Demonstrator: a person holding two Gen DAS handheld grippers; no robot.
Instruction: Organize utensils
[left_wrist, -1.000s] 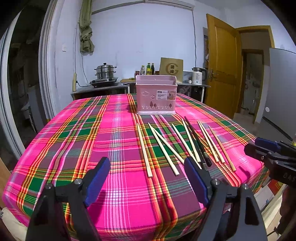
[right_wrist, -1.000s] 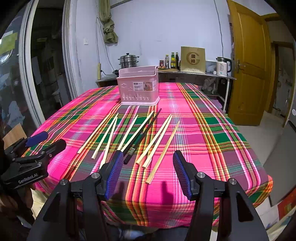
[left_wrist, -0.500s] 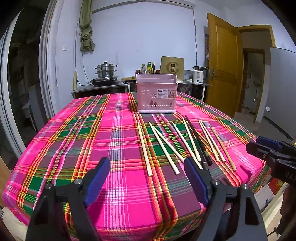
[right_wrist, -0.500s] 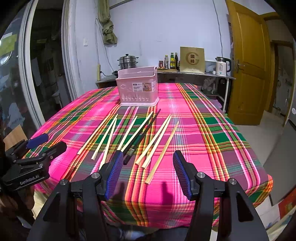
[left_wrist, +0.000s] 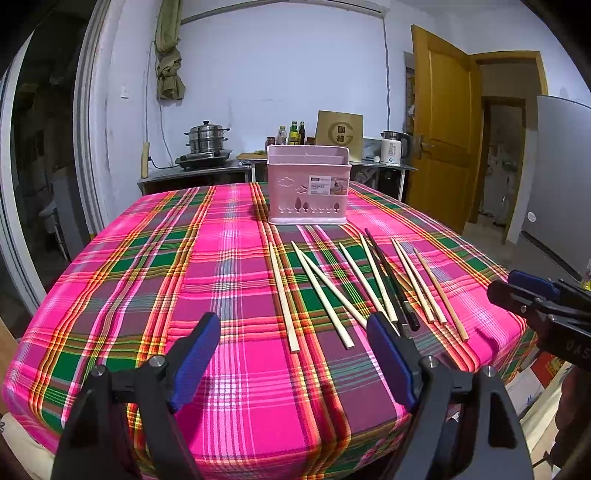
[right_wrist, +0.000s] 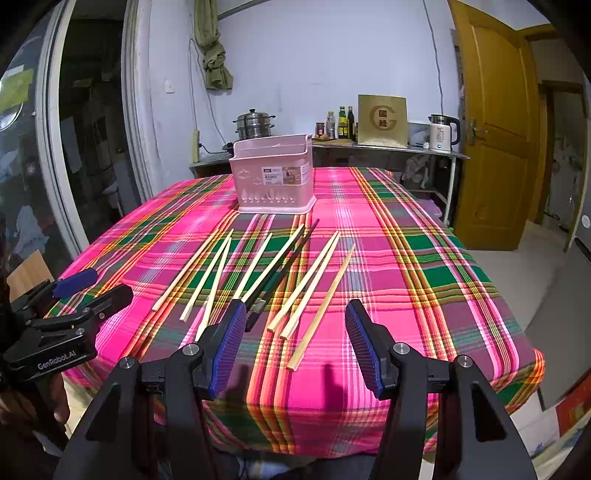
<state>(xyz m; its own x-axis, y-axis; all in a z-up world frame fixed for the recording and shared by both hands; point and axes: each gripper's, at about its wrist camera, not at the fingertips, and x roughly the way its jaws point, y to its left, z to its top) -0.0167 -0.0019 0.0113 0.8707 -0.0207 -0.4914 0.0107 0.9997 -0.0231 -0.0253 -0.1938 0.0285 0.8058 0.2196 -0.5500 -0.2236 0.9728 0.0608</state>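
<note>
Thin pale wooden chopsticks (left_wrist: 282, 295) and dark ones (left_wrist: 391, 280) on plaid tabletop (left_wrist: 147, 277), ahead of left gripper (left_wrist: 293, 360) and right gripper (right_wrist: 295, 343), fingers spread, holding nothing.

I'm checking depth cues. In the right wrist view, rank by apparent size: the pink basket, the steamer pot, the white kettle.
1. Pink basket, clearly largest.
2. Steamer pot and white kettle look alike; both stand farther back, so I won't rank them.

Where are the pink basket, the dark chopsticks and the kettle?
pink basket (left_wrist: 308, 199), left wrist view, front wall below the label.
dark chopsticks (right_wrist: 286, 268), right wrist view, mid-shaft.
kettle (right_wrist: 441, 138), right wrist view, white body.
</note>
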